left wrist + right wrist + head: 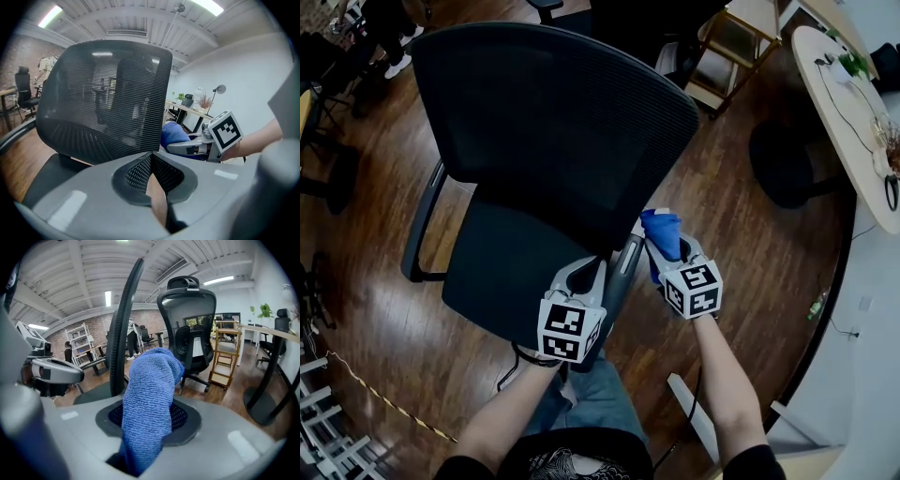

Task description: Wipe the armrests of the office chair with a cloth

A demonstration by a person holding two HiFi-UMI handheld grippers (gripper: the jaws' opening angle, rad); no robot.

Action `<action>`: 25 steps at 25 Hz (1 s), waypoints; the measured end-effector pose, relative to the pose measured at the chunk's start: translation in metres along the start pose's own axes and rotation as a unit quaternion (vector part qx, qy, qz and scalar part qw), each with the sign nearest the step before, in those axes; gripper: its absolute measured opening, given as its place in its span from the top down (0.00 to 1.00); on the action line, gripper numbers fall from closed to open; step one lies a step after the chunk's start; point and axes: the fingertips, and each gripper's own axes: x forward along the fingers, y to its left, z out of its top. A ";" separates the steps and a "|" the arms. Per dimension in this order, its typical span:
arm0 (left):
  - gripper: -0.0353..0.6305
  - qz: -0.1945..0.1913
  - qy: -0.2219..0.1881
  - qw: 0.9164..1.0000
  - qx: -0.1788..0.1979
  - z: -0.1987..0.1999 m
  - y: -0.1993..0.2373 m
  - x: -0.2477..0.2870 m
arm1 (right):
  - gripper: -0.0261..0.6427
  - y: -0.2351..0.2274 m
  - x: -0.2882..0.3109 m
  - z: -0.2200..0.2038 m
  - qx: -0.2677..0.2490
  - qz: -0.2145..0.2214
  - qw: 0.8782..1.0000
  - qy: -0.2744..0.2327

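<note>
— What do the jaws of the right gripper (673,261) hold?

— A blue cloth (149,399). They are clamped on its lower end, and the rest stands up out of them in a thick rounded fold.

— And the left gripper (584,274)?

— Its jaws are pressed together with nothing between them. Only a thin sliver of brown shows along the seam.

— Where is the cloth in relation to the office chair (534,187)?

— Seen from the head view, it is just beside the far end of the near armrest (624,267), close to the edge of the mesh backrest (553,112). I cannot tell whether it touches the armrest.

— How do the two grippers sit?

— Side by side, with that armrest running between them. The left gripper is over the corner of the seat (502,272) and the right is outside the chair. The other armrest (420,230) is well apart, across the seat.

— What lies around them?

— A wooden floor (741,253) and a white table (848,103) off to the right. The right gripper view shows a second chair (187,319) and a wooden step frame (224,359) beyond the cloth.
</note>
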 end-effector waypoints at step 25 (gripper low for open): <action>0.94 -0.096 -0.001 0.992 0.078 0.023 0.047 -0.040 | 0.75 0.110 -0.008 0.052 0.256 -0.132 0.943 -0.167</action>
